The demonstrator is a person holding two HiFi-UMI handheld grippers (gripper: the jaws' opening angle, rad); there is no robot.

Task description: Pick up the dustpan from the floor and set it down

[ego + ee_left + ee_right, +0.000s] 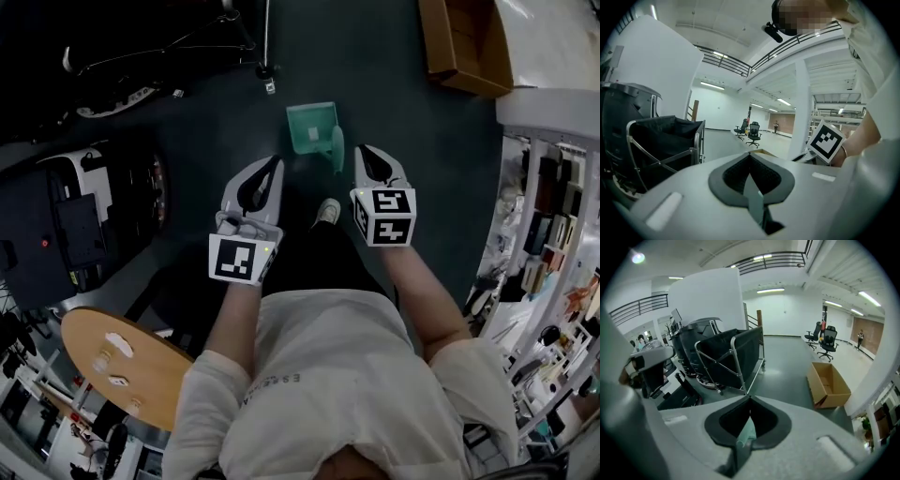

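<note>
The dustpan (311,127) was teal green: a small, squarish pan with a raised rim and a short handle (338,150) along its right side. It sat on the dark floor (394,112), touched by nothing.

The dustpan (312,127) is teal, the box (464,47) tan.

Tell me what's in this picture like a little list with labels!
Dustpan: green, lying on the dark floor, ahead of the person's shoe
Left tool: jaws shut, to the left of the dustpan, not on it
Right tool: jaws shut, tip close to the dustpan's right side
Cardboard box: open, on the floor, further off to the right
</note>
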